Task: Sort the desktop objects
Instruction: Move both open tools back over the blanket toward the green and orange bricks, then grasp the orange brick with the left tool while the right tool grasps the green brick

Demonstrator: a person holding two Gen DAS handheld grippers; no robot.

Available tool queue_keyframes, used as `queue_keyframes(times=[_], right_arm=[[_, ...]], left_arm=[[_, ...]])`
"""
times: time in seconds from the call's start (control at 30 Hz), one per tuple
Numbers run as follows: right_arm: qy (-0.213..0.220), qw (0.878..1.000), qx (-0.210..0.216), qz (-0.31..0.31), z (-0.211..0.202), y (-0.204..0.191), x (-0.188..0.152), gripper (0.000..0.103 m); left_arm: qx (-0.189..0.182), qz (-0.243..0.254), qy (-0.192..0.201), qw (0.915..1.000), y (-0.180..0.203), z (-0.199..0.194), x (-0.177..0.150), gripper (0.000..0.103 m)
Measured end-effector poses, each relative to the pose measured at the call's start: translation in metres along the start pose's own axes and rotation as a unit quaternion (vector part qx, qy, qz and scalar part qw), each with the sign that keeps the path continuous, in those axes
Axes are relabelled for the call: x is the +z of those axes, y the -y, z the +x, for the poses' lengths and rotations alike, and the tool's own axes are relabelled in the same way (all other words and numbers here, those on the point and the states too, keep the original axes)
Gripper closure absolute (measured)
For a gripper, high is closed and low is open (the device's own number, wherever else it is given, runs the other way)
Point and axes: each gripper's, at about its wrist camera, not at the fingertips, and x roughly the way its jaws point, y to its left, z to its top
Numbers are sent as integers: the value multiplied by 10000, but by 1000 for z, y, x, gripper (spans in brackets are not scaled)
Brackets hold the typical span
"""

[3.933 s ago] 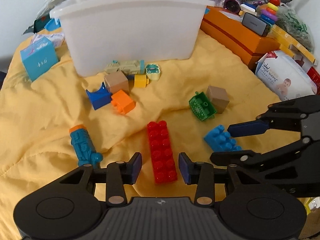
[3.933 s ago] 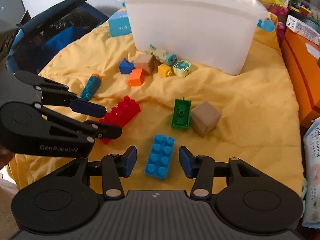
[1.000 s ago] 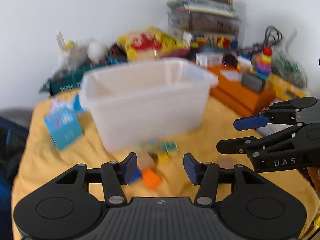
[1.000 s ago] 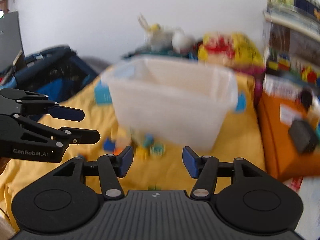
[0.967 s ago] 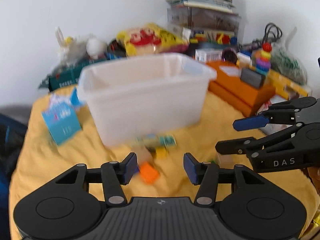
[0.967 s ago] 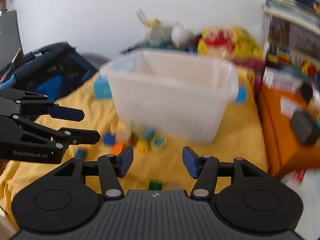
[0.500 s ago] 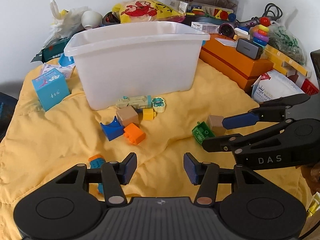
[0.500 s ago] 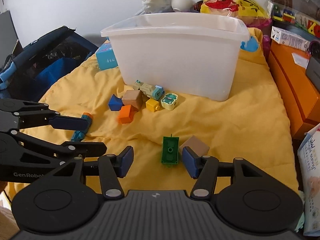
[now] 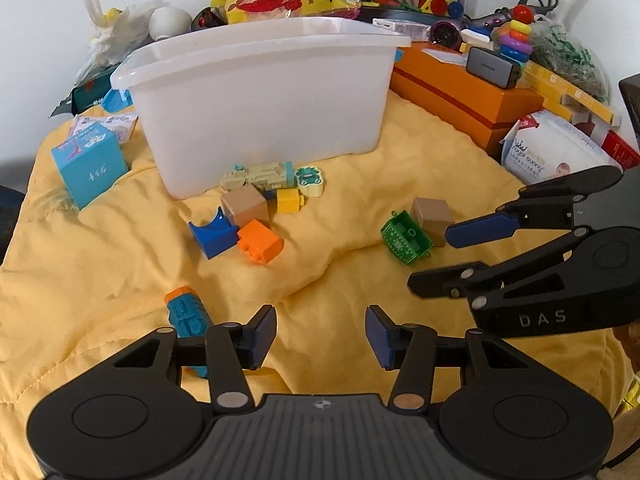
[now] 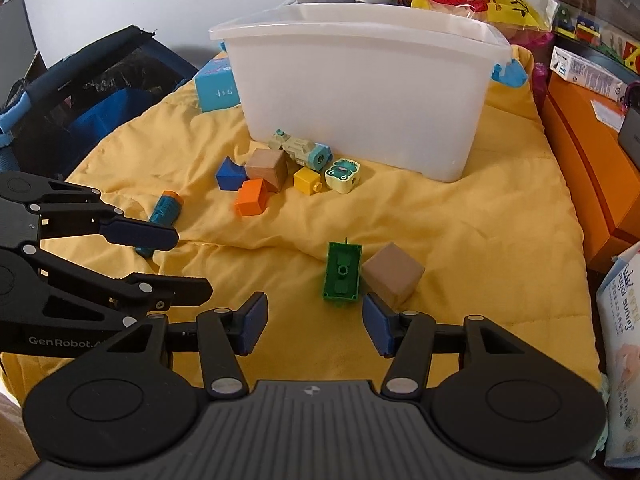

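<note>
The green block (image 10: 342, 272) lies on the yellow blanket (image 10: 480, 232) near its front edge, touching a tan cube (image 10: 392, 272) on its right. It sits just ahead of the right hand-held gripper (image 10: 314, 322), slightly right of centre, its long axis pointing away toward the white bin (image 10: 360, 92). That gripper is nearer, level, released and empty. The left hand-held gripper (image 9: 320, 336), also released and empty, hovers over bare blanket with a teal-and-orange toy (image 9: 187, 312) just beside its left finger.
</note>
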Motion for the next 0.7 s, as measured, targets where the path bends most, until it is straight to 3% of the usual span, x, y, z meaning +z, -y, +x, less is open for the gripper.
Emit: queue_keyframes(times=[0.17,0.43,0.53,0.67,0.7], right_arm=[[57,9999,-67,-48,7,1,8,57],[284,9952,-392,-848,11,-25,14,68],[81,9945,-447,-940,21,-26,12,68],[-113,9926,-862,-849,35,-16,14,69],[-171,9937,-824,-738,38,-10,14,77]], left_arm=[[81,-66,24,9999,-6,-1,-1,49],[175,-82,73,9998,-12,-1,1,49],[156,-62,86,9998,-12,-1,1,49],[145,-47,66,9999,-13,1,2,49],[139,-30,66,9999,-13,2,2,49]])
